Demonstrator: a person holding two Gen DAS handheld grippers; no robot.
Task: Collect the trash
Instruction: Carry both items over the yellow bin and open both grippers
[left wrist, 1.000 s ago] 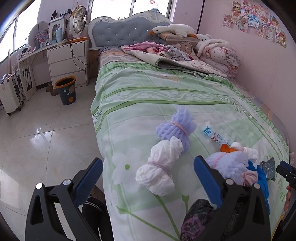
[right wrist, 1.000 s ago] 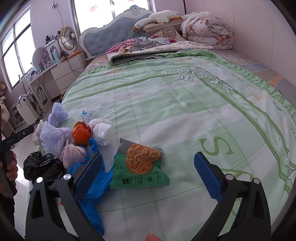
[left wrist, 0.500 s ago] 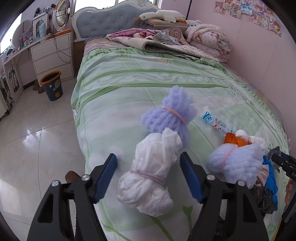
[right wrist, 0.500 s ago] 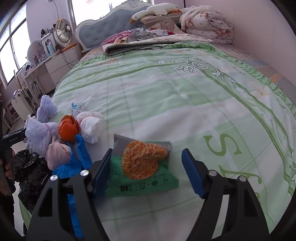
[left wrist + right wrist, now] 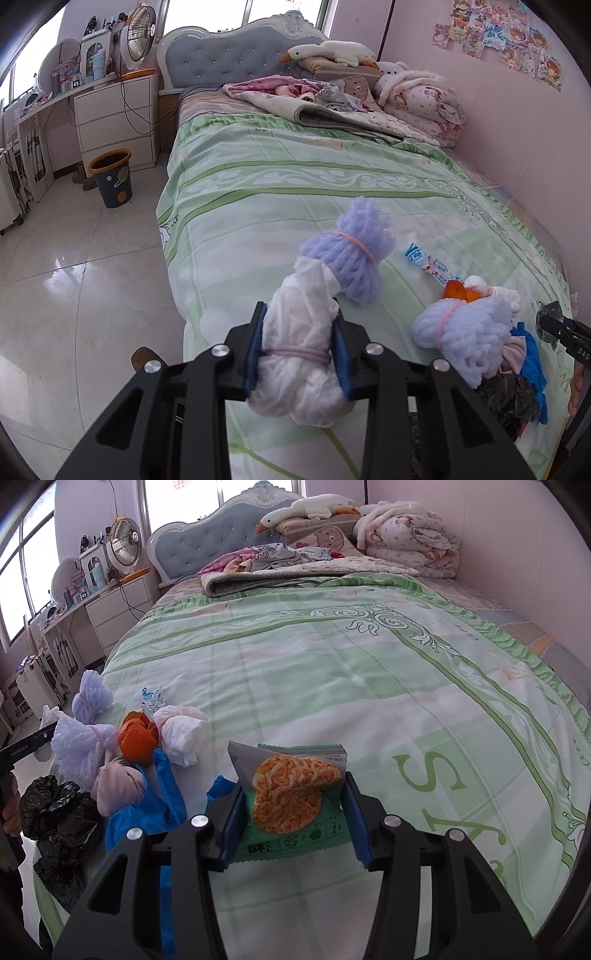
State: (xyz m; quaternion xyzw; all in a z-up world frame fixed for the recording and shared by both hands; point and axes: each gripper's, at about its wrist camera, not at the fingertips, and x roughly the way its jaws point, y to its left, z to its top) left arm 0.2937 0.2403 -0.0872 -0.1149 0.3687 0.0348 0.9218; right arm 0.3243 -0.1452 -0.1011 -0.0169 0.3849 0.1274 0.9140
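Nearest the bed's foot, the left gripper (image 5: 298,345) is closing, its blue pads squeezing a white tissue bundle (image 5: 297,354) tied with a pink band. Beside it, the right gripper (image 5: 293,818) is closing around a green snack packet (image 5: 295,805) lying flat on the green quilt (image 5: 332,672), pads at its edges. Farther off stands a dark bin (image 5: 110,177).

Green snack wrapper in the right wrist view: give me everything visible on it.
The flat green foil snack wrapper lies on the green patterned bedspread between the blue pads of the right tongs. The jaws are closing, with both pads at its side edges. Its face shows an orange noodle-like picture, dark printed characters and small icons along the near edge. The far end is torn open, showing a silvery inside. It looks thin, crinkled and slightly buckled. A blue rubber glove lies just left of it.
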